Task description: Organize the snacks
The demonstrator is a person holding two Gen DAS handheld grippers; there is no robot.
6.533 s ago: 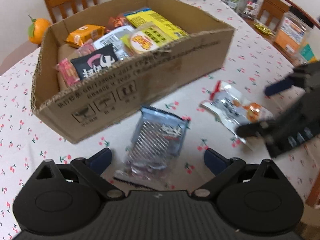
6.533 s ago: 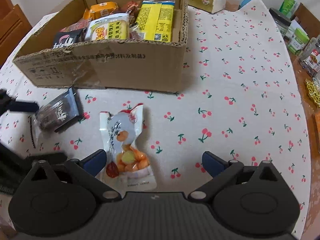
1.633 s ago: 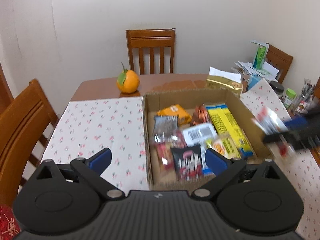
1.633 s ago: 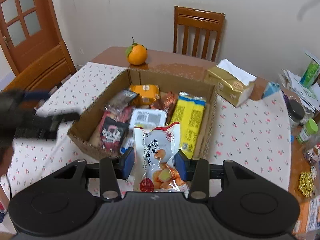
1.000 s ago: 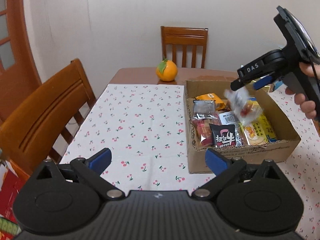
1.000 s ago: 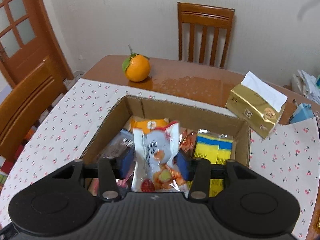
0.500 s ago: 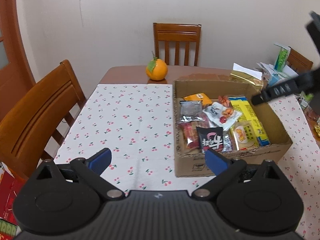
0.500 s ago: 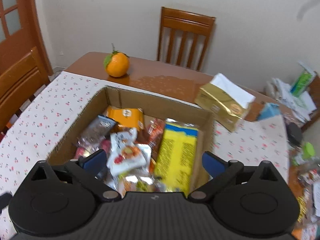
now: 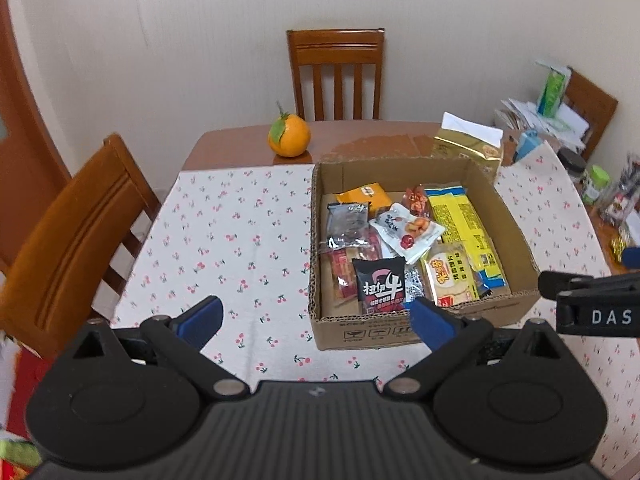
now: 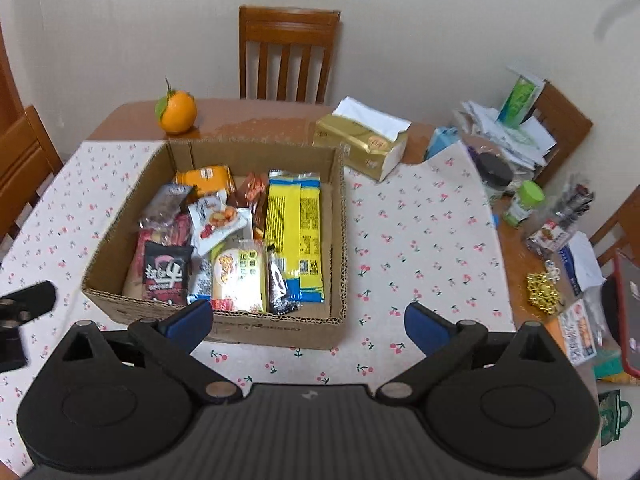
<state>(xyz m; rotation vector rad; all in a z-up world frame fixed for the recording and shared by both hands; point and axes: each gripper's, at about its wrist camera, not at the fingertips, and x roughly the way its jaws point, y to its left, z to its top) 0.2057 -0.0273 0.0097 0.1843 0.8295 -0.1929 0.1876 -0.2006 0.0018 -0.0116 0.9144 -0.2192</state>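
Hovering near the cardboard box (image 10: 256, 324), left tool (image 9: 316, 322) and right tool (image 10: 308, 320) both released, empty; snacks (image 10: 240, 240) all boxed, counter (image 10: 420, 240) cloth shows none left, looks done

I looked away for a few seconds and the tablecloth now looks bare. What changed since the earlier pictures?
The white dried-fruit packet was lifted off the tablecloth by the right gripper, carried over the cardboard box and let go; it lies on the other snacks. The grey packet from the cloth is in the box too. Both grippers, left gripper included, are open and drawn back. Orange and tissue pack unchanged.
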